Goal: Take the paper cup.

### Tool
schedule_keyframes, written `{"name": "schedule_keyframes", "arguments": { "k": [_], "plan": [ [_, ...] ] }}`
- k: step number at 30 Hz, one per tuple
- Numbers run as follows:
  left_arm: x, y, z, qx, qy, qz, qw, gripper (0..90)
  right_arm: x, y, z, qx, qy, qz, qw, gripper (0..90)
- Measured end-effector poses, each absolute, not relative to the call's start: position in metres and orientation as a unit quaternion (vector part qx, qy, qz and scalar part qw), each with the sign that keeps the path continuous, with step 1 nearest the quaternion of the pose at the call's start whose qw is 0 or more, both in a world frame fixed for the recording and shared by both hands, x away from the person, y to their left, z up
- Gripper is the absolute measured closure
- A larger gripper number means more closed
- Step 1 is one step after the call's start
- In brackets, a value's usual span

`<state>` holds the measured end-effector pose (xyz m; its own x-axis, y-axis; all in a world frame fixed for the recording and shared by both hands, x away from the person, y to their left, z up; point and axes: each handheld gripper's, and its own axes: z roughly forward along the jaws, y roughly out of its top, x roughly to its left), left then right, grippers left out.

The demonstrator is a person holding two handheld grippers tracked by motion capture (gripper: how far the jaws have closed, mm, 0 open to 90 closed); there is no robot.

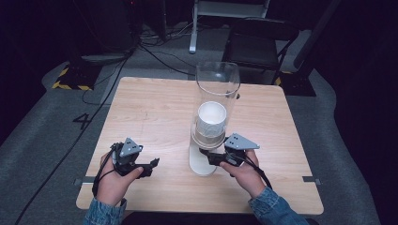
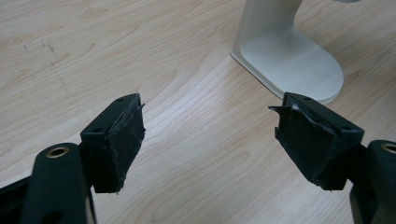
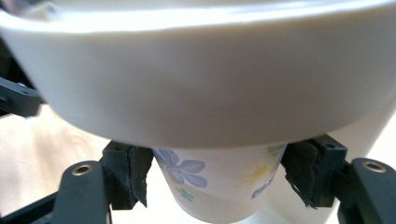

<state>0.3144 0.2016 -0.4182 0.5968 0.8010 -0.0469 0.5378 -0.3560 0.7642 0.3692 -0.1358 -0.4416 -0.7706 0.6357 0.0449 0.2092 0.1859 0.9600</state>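
we judge the pull only just begun: our right gripper (image 3: 217,179) has its fingers (image 3: 133,175) clenched on the flowered paper cup (image 3: 219,186) poking out under the cup dispenser (image 1: 212,122), which stands near the centre of the surface (image 1: 155,112), at 12 o'clock from that hand. the cup is not yet drawn free. our left gripper (image 2: 210,140) rests at 9 o'clock from the dispenser's base, fingers released, grasping nothing. the cup carries blurred blue lettering we cannot read; a "4" (image 1: 82,120) marks the floor at 10 o'clock.
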Motion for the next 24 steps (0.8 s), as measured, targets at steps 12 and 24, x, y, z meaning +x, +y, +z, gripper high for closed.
{"name": "schedule_keyframes", "arguments": {
  "k": [12,24],
  "plan": [
    [0.3157,0.1988,-0.4186,0.806,0.414,0.167,0.389,23.3,0.3689,-0.1365,-0.4426,0.280,0.748,0.573,0.184,31.8],
    [0.3172,0.1975,-0.4187,0.808,0.411,0.167,0.388,23.4,0.3726,-0.1394,-0.4465,0.253,0.755,0.563,0.221,31.8]
  ]
}}
